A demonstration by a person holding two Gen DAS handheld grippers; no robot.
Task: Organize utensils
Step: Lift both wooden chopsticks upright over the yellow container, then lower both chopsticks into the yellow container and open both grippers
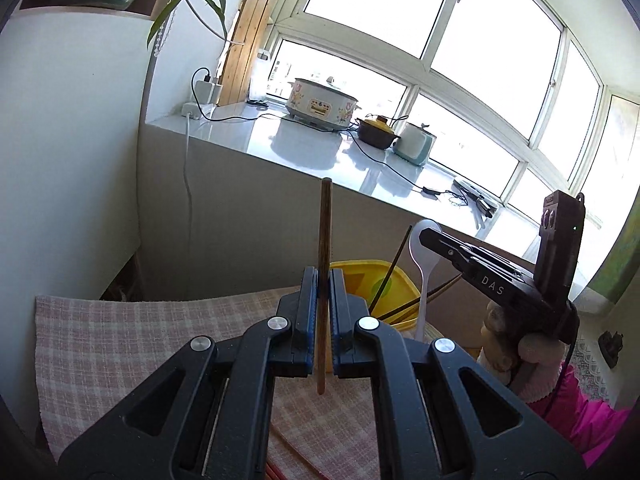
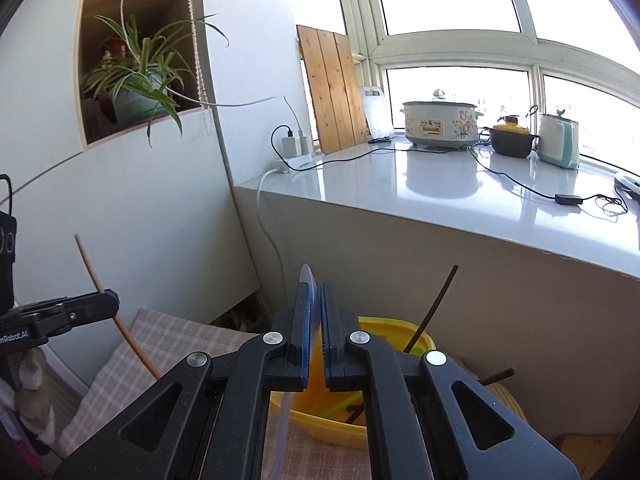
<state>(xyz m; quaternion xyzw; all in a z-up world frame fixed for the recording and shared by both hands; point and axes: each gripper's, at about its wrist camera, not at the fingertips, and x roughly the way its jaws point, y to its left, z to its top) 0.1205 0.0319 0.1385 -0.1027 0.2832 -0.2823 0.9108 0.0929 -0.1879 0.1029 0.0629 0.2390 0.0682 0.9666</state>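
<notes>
My left gripper (image 1: 323, 276) is shut on a light wooden chopstick (image 1: 325, 220) that stands nearly upright between its jaws, above the checked cloth. To its right, my right gripper (image 1: 427, 236) is shut on a white plastic spoon (image 1: 425, 264), bowl up, over a yellow bin (image 1: 360, 276). In the right wrist view the spoon (image 2: 309, 280) sits edge-on in the right gripper (image 2: 316, 292) above the yellow bin (image 2: 400, 326). Dark chopsticks (image 2: 436, 304) lean in the bin. At the left edge, the left gripper (image 2: 110, 300) holds the wooden chopstick (image 2: 90, 264).
A pink checked cloth (image 1: 120, 340) covers the table, with thin orange sticks (image 1: 288, 448) lying on it near me. Behind stands a white counter (image 2: 440, 192) with a flowered cooker (image 2: 440, 124), a dark pot, a kettle and trailing cables. A white wall is at the left.
</notes>
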